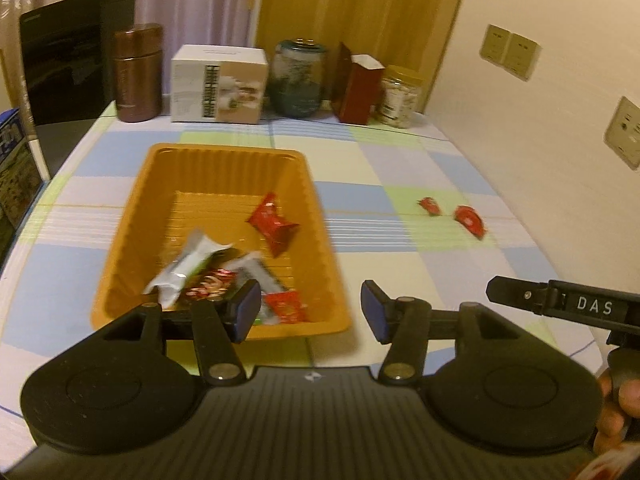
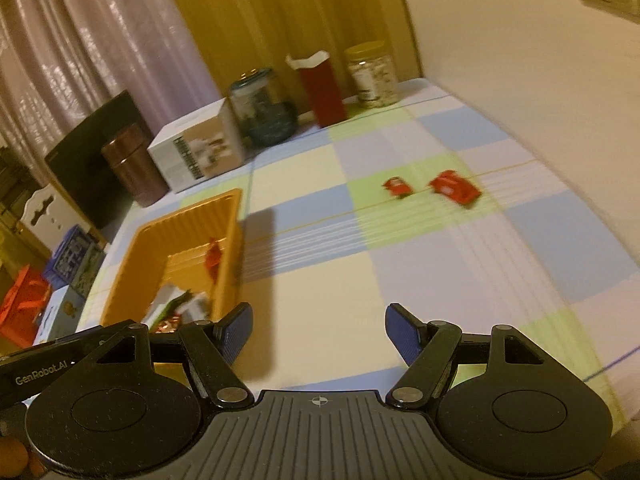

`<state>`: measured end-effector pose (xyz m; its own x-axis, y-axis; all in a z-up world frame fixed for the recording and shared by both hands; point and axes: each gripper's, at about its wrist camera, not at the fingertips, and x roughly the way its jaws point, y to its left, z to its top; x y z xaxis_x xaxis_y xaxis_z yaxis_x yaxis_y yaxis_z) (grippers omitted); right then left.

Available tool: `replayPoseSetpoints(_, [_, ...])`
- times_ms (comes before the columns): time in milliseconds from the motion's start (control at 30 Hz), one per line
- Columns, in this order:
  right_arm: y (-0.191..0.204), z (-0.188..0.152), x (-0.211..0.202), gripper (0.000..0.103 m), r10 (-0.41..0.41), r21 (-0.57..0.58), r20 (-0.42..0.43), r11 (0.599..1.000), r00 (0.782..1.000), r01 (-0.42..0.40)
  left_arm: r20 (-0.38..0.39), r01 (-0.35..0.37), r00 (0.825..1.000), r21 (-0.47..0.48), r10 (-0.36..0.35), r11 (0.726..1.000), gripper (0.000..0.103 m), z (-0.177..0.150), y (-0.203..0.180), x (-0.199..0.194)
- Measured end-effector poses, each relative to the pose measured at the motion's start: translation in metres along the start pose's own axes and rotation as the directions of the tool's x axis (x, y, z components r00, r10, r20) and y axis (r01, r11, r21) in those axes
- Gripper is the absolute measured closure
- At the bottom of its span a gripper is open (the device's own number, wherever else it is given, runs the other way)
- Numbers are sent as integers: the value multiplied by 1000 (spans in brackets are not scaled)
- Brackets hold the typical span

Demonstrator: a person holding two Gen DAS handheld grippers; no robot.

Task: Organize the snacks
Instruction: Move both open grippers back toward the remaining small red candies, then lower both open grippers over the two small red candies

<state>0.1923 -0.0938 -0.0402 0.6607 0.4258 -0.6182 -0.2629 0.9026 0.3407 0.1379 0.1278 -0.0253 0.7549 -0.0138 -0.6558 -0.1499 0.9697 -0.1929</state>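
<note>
An orange tray (image 1: pixel 224 160) sits on the checked tablecloth and holds several snack packets: a red one (image 1: pixel 274 224), a silver-green one (image 1: pixel 188 264) and others at its near end. The tray also shows in the right wrist view (image 2: pixel 188 216). Two small red packets lie loose on the cloth to the right, a smaller one (image 1: pixel 430 206) (image 2: pixel 397 187) and a larger one (image 1: pixel 469 220) (image 2: pixel 454 187). My left gripper (image 1: pixel 310 312) is open and empty over the tray's near right corner. My right gripper (image 2: pixel 320 334) is open and empty, right of the tray and well short of the loose packets.
Along the table's back stand a brown canister (image 1: pixel 138 72), a white box (image 1: pixel 218 84), a glass jar (image 1: pixel 298 78), a dark red carton (image 1: pixel 358 90) and a yellow-lidded jar (image 1: pixel 400 96). A black panel (image 1: pixel 68 52) stands at back left. A wall (image 1: pixel 560 120) borders the right.
</note>
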Motion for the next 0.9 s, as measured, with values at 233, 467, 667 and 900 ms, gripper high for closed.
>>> replayPoseSetpoints(233, [-25,1,-18,30,-42,37,24,998,999,41,-4,37,999,33,-37,999,49,0,-25,5])
replayPoseSetpoints(467, [-45,7,-32,30,-79,60,54,995,995,75,-8,78,997,56,-78,995,43,2,-44,10])
replayPoseSetpoints(667, [-63,24,-42,30,-102,63,84,993,991,97,2,119,993,89,-120,989,37,13,-66,17])
replayPoseSetpoints(900, [-88,49,-47,30,-135,19,103,991,985,134,15,158,987,123,-161,980,29,32,-87,31])
